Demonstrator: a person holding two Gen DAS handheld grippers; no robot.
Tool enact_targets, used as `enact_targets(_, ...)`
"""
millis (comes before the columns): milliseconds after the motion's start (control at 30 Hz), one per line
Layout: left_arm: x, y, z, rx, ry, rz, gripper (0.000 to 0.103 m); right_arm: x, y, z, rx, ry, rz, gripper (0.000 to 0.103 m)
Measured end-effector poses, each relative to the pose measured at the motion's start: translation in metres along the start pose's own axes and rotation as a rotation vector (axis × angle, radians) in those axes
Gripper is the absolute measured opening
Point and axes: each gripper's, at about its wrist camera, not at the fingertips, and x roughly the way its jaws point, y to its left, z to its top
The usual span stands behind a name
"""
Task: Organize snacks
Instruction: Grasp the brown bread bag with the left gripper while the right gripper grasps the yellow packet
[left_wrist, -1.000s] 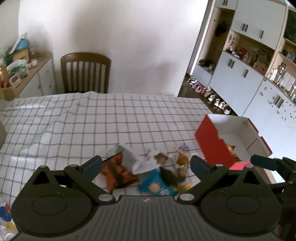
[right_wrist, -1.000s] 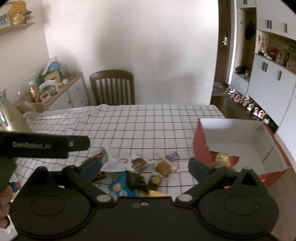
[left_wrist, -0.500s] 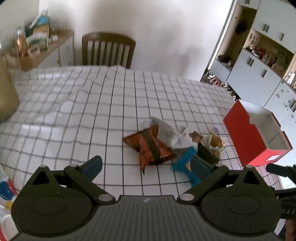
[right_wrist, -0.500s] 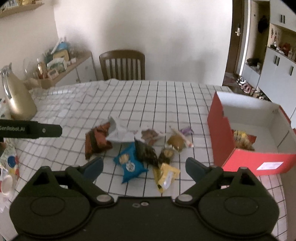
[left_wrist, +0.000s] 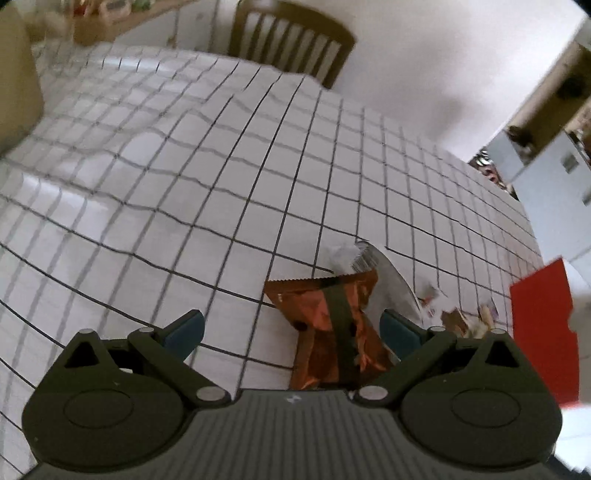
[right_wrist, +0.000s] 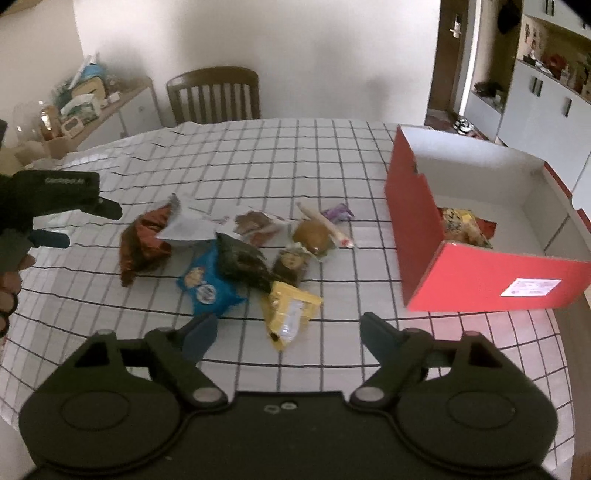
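Note:
Several snack packets lie in a heap on the checked tablecloth (right_wrist: 258, 166). A red-brown foil packet (left_wrist: 332, 325) lies between the fingers of my open left gripper (left_wrist: 291, 328), nearer the right finger; it also shows in the right wrist view (right_wrist: 142, 245). A silver-white packet (right_wrist: 188, 229) overlaps its top. A blue packet (right_wrist: 207, 284), a dark packet (right_wrist: 240, 262) and a yellow packet (right_wrist: 290, 312) lie just ahead of my open, empty right gripper (right_wrist: 288, 334). The red box (right_wrist: 491, 280) at right holds a few snacks (right_wrist: 461, 225). My left gripper shows at the left edge (right_wrist: 55, 218).
A wooden chair (right_wrist: 214, 96) stands at the table's far side. A sideboard with clutter (right_wrist: 92, 107) is at far left, white cabinets (right_wrist: 535, 103) at far right. A gold jug (left_wrist: 14, 85) stands at the table's left.
My left gripper has dropped low and moved in over the red-brown packet. My right gripper has tilted down and come closer to the snack heap. Both stay open.

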Motion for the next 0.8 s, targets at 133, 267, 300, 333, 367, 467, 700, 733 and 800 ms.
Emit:
enact_targets(133, 0.018, -0.006, 0.003, -0.034, 0.027, 0.023, 0.102, 0.018, -0.005, 0.005, 0.037, 0.018, 0.002, 0.077)
enact_targets(267, 0.032, -0.011, 0.003, -0.053, 0.051, 0.047, 0.102, 0.037, -0.007, 0.005, 0.048, 0.044, 0.009, 0.071)
enact_targets(300, 0.035, -0.012, 0.002, -0.055, 0.059, 0.051, 0.102, 0.041, -0.007, 0.005, 0.048, 0.051, 0.012, 0.07)
enact_targets(333, 0.038, -0.013, 0.001, -0.058, 0.066, 0.057, 0.101, 0.045, -0.007, 0.004, 0.047, 0.059, 0.015, 0.067)
enact_targets(367, 0.041, -0.013, 0.001, -0.066, 0.073, 0.064, 0.101, 0.049, -0.007, 0.003, 0.046, 0.067, 0.016, 0.064)
enact_targets(467, 0.048, -0.009, 0.0, -0.11, 0.089, 0.064, 0.101, 0.06, -0.008, 0.002, 0.051, 0.094, 0.021, 0.057)
enact_targets(700, 0.054, -0.013, -0.002, -0.101, 0.086, 0.05, 0.092, 0.081, -0.012, 0.005, 0.093, 0.128, 0.048, 0.05)
enact_targets(733, 0.053, -0.013, -0.002, -0.102, 0.082, 0.051, 0.089, 0.083, -0.012, 0.006, 0.098, 0.132, 0.051, 0.048)
enact_targets(800, 0.052, -0.014, -0.001, -0.105, 0.079, 0.04, 0.07, 0.086, -0.013, 0.006, 0.11, 0.136, 0.063, 0.043)
